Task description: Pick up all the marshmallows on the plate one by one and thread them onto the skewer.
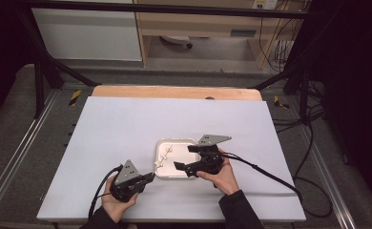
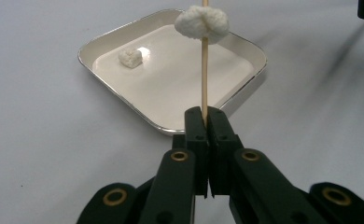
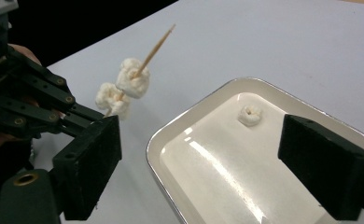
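Your left gripper (image 2: 203, 122) is clenched on the thin wooden skewer (image 2: 204, 74), keeping its white marshmallows (image 3: 132, 77) lifted for threading. Your right gripper (image 3: 208, 170) hangs released above the shiny square metal tray (image 3: 171, 135), with one loose marshmallow piece (image 3: 250, 115) lying just ahead of it.

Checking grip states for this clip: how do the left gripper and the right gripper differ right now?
The left gripper is shut on the wooden skewer; the right gripper is open and holds nothing. The left gripper sits beside the white tray, while the right gripper hovers over it. Both are black, two-jawed and hand-held.
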Action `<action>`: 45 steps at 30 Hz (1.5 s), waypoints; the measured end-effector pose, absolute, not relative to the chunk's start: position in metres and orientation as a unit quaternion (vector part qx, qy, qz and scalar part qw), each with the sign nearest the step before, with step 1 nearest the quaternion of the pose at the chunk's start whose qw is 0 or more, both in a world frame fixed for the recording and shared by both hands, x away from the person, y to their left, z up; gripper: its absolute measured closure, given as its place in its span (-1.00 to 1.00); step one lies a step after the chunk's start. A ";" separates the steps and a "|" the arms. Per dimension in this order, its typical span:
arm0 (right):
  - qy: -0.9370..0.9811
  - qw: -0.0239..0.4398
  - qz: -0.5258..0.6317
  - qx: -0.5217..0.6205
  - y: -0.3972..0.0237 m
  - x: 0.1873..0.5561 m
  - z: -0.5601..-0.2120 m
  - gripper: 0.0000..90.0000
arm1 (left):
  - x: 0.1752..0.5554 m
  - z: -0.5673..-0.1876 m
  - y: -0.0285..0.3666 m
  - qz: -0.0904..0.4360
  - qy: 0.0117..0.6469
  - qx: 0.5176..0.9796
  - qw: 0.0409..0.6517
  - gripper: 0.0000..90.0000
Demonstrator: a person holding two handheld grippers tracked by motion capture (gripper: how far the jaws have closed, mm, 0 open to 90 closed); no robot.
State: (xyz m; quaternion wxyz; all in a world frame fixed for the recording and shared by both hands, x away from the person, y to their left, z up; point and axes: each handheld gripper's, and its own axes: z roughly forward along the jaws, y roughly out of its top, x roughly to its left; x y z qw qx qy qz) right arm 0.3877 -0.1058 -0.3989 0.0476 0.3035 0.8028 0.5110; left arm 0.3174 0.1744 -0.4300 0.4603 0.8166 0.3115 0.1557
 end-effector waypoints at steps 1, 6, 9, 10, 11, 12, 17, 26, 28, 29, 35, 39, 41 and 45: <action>0.804 0.051 0.509 0.304 -0.107 0.387 -0.400 -0.74 | 0.317 -0.430 0.175 0.155 0.311 0.817 0.460 0.97; 0.809 0.068 0.495 0.309 -0.115 0.386 -0.403 -0.84 | 0.317 -0.425 0.176 0.152 0.312 0.818 0.459 0.97; 0.815 0.073 0.482 0.313 -0.118 0.386 -0.404 -0.89 | 0.318 -0.422 0.179 0.149 0.313 0.818 0.460 0.97; 0.817 0.077 0.479 0.312 -0.119 0.386 -0.405 -0.90 | 0.318 -0.421 0.180 0.148 0.313 0.817 0.460 0.96; 0.819 0.080 0.475 0.313 -0.119 0.386 -0.405 -0.92 | 0.318 -0.420 0.181 0.146 0.314 0.818 0.459 0.97; 0.822 0.082 0.468 0.314 -0.120 0.386 -0.405 -0.93 | 0.317 -0.420 0.182 0.146 0.315 0.819 0.457 0.96; 0.820 0.086 0.465 0.322 -0.120 0.389 -0.404 -0.93 | 0.316 -0.420 0.190 0.146 0.323 0.824 0.441 0.97; 0.816 0.091 0.461 0.338 -0.114 0.401 -0.403 -0.96 | 0.317 -0.423 0.207 0.144 0.335 0.820 0.440 0.96; 0.815 0.088 0.461 0.340 -0.110 0.404 -0.403 -0.96 | 0.317 -0.423 0.209 0.145 0.338 0.819 0.440 0.96; 0.816 0.091 0.459 0.339 -0.108 0.405 -0.403 -0.96 | 0.317 -0.423 0.211 0.146 0.340 0.819 0.440 0.96; 0.821 0.101 0.442 0.347 -0.091 0.416 -0.404 -0.94 | 0.318 -0.427 0.215 0.145 0.347 0.819 0.434 0.96; 0.822 0.102 0.436 0.353 -0.080 0.424 -0.408 -0.92 | 0.319 -0.428 0.216 0.147 0.349 0.820 0.429 0.96; 0.822 0.102 0.434 0.353 -0.075 0.428 -0.410 -0.90 | 0.319 -0.429 0.216 0.146 0.349 0.820 0.430 0.96; 0.825 0.108 0.425 0.356 -0.066 0.437 -0.412 -0.87 | 0.319 -0.429 0.216 0.150 0.351 0.818 0.430 0.96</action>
